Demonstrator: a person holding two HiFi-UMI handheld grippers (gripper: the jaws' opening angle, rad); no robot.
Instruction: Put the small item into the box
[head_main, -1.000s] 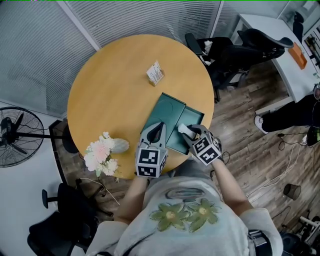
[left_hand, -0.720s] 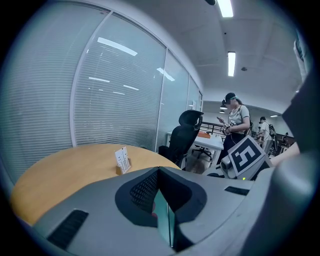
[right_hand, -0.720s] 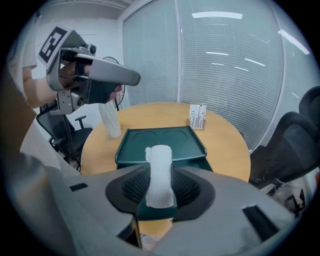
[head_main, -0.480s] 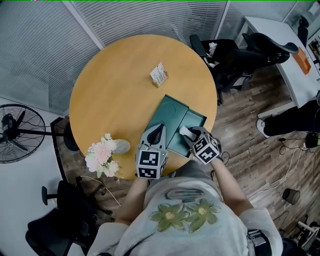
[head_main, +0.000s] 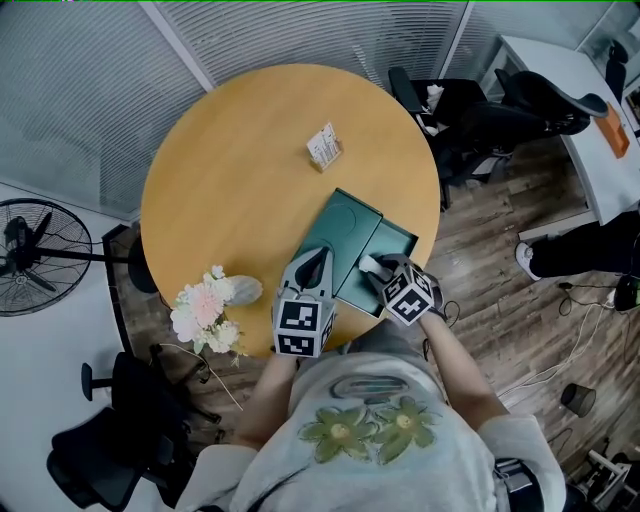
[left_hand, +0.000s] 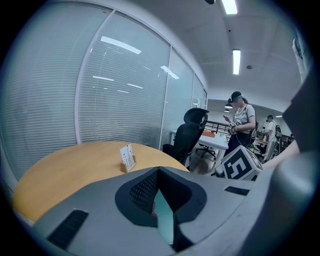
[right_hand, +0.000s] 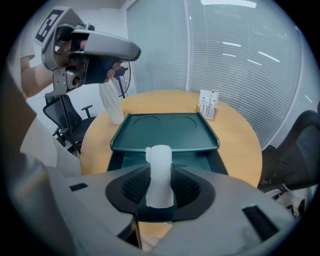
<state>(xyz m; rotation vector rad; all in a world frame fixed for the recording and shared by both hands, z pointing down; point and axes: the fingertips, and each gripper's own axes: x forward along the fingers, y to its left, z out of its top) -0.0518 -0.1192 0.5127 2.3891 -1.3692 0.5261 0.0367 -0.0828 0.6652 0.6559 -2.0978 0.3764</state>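
Note:
A teal box (head_main: 392, 250) stands open near the table's front edge, its lid (head_main: 340, 228) folded back beside it. In the right gripper view the lid (right_hand: 165, 131) shows two round hollows. My right gripper (head_main: 376, 268) hangs over the open box, shut on a small white cylinder (head_main: 369, 263). That cylinder (right_hand: 160, 172) stands upright between the jaws (right_hand: 161, 181), just above the box's inside (right_hand: 200, 161). My left gripper (head_main: 316, 258) hovers at the lid's near edge. Its jaw tips (left_hand: 159, 170) meet, with only teal showing through the gap behind them.
A small card stand (head_main: 323, 147) sits on the round wooden table (head_main: 230, 180) beyond the box. A vase of pale flowers (head_main: 205, 305) stands at the front left. Office chairs (head_main: 480, 110) and a fan (head_main: 35, 265) surround the table. A person (left_hand: 240, 125) stands far off.
My right gripper has sunk a little toward the open box with the white cylinder still in it. The left gripper has stayed where it was.

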